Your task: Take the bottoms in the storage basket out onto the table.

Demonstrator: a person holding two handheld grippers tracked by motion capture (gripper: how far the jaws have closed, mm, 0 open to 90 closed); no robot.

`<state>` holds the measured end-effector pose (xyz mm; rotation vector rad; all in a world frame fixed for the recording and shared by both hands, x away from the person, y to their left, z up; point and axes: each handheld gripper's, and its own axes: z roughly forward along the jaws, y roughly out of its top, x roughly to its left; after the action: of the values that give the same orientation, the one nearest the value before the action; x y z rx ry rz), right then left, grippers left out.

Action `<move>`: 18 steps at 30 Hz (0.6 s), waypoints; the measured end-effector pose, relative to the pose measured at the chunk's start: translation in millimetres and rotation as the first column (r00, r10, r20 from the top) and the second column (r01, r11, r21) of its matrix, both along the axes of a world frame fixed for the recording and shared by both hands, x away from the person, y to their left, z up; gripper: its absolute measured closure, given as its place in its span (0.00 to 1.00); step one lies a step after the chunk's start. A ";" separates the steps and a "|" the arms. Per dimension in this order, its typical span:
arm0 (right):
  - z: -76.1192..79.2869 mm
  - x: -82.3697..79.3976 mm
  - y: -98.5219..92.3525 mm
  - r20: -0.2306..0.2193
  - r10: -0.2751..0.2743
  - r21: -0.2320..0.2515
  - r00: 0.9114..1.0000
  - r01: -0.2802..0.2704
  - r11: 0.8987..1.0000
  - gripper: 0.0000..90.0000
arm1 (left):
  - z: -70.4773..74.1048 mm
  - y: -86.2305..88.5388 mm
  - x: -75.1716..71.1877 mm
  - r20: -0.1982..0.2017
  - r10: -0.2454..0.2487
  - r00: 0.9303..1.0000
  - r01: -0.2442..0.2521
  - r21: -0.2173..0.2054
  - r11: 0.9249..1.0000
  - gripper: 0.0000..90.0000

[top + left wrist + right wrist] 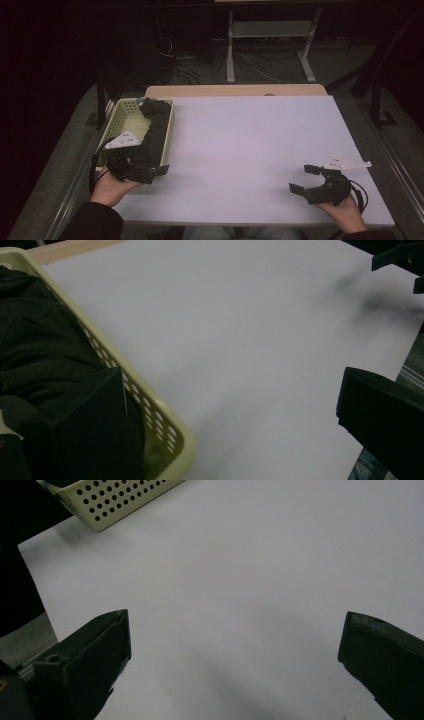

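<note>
A pale yellow perforated basket (116, 120) stands at the table's left edge with a dark cloth (155, 132) heaped along its right side. My left gripper (152, 174) is at the basket's near right corner. In the left gripper view it (230, 382) is open and straddles the basket wall (160, 425), one jaw over the cloth (45, 350) and the other over bare table. My right gripper (303, 179) rests open near the front right of the table, nothing between its jaws (235, 630).
The white table top (250, 145) is bare between the grippers. The basket corner (115, 500) shows far off in the right gripper view. The right gripper (400, 260) shows far off in the left gripper view. Behind the table are a metal stand (270, 35) and floor cables.
</note>
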<state>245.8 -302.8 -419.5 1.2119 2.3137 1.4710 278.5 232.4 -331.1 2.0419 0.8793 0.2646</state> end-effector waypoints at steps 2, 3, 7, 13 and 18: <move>0.1 -0.2 -0.3 0.002 0.000 0.001 1.000 0.000 1.000 0.00 | 0.9 2.5 1.6 -0.008 0.006 1.000 -0.007 -0.003 1.000 0.00; 0.0 -0.1 -0.6 0.001 0.000 0.000 1.000 0.000 1.000 0.00 | 1.2 3.8 2.3 -0.012 0.008 1.000 -0.008 0.002 1.000 0.00; -0.1 0.0 -0.8 0.000 0.001 -0.001 1.000 -0.001 1.000 0.00 | 2.3 7.2 4.8 -0.019 0.014 1.000 -0.014 0.021 1.000 0.00; 0.2 -0.3 -0.6 0.001 0.002 -0.001 1.000 -0.002 1.000 0.00 | 6.9 12.1 11.1 -0.019 0.022 1.000 -0.021 0.040 0.999 0.00; 0.6 -0.9 -0.2 0.004 0.003 -0.003 1.000 -0.003 1.000 0.00 | 8.0 15.1 17.8 -0.024 0.028 0.999 -0.026 0.053 0.998 0.00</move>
<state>244.9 -303.1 -418.9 1.2049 2.3150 1.4693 296.3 247.4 -323.1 2.0870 0.9243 0.2808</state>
